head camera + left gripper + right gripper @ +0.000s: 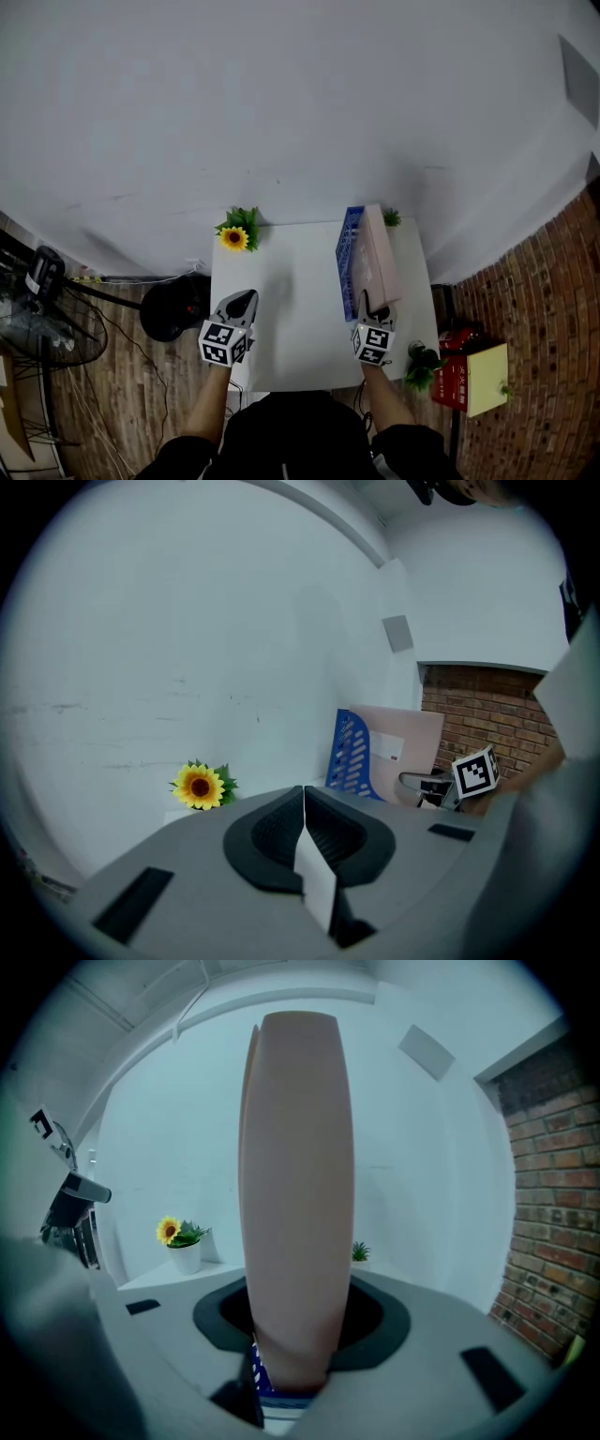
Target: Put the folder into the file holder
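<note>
Two tools: your right tool (367, 306) clamps the folder (381, 251); lower it upright into the file holder (348, 247); left tool (243, 301) jaws together.

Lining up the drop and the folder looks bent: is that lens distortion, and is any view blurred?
Right gripper view: fisheye bows the pink folder, close and soft-edged; head view: it looks straight there, evenly lit; left gripper view: dark corners, sunflower sharp.

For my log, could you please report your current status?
Left gripper shut, empty. Right gripper shut on folder, upright at blue file holder. Nothing seen blocking.
</note>
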`<state>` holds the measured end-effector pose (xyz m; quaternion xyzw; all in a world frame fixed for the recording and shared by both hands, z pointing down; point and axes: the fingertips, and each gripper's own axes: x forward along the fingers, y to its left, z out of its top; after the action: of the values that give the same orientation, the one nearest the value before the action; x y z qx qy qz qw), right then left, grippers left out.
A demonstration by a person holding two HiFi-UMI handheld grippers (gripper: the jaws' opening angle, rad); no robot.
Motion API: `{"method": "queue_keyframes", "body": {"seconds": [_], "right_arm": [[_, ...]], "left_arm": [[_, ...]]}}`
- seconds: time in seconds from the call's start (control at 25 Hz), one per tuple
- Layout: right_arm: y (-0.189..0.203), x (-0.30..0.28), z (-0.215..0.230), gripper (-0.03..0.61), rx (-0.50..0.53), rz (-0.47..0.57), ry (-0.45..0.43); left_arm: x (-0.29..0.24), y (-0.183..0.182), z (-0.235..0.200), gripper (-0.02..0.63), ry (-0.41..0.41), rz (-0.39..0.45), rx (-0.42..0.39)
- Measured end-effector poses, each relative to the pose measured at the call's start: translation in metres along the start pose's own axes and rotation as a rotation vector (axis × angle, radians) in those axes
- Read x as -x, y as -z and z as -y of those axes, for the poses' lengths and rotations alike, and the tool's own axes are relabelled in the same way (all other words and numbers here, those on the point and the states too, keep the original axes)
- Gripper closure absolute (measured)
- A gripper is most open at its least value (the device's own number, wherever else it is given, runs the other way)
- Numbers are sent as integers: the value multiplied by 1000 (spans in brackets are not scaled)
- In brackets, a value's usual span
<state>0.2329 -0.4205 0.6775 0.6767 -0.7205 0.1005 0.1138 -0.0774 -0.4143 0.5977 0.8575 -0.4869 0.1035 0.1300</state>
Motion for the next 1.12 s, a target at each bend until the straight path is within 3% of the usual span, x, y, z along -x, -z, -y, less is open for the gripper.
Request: {"method": "queue_keyframes", "body": {"seconds": [0.2, 0.44, 0.88, 1.12], "right_arm": [[1, -2, -1, 375, -8, -1, -15], [7, -3, -7, 307, -51, -39, -93], [3, 40, -6, 304, -34, -66, -155], [16, 69, 18, 352, -50, -110, -149]], "left_arm": [[0, 0, 0, 589, -3, 0, 6], [0, -2, 8, 589, 6, 9, 14], [-8, -8, 38, 589, 55, 26, 26], [-16, -19, 61, 589, 77, 79, 0]]}}
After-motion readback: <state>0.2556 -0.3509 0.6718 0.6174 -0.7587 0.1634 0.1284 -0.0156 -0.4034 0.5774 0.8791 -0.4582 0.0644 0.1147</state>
